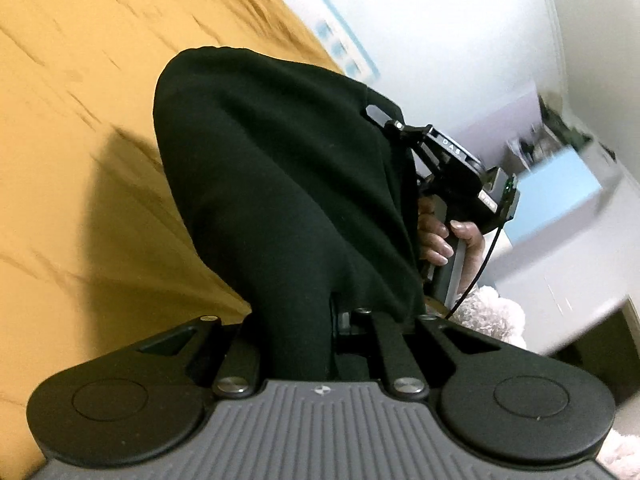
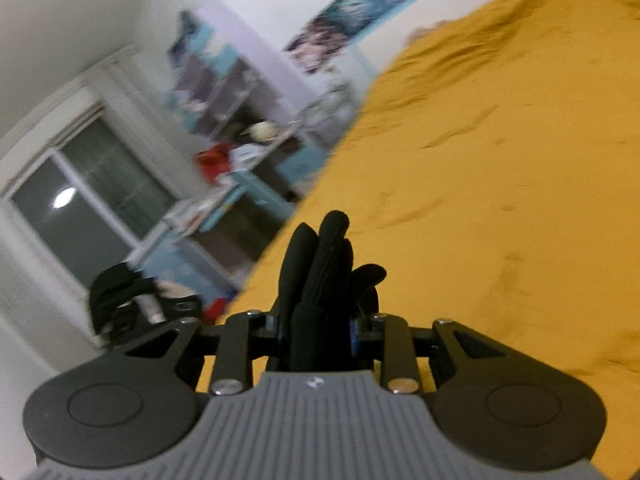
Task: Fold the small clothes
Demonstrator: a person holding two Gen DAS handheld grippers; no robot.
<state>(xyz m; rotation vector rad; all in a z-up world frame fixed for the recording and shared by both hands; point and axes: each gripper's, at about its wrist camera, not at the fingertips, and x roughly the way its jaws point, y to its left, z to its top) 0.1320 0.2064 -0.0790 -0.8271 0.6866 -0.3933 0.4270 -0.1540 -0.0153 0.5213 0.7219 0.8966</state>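
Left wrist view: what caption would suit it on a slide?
Black garment lifted above the yellow bedspread, pinched by the left gripper, with the right gripper behind.

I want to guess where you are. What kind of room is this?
Probably a bedroom: a wide bed with a mustard-yellow cover, picture posters on the white wall, and a cluttered light-blue shelf unit.

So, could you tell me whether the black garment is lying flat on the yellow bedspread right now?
No, the black garment hangs lifted above the yellow bedspread, casting a shadow on it.
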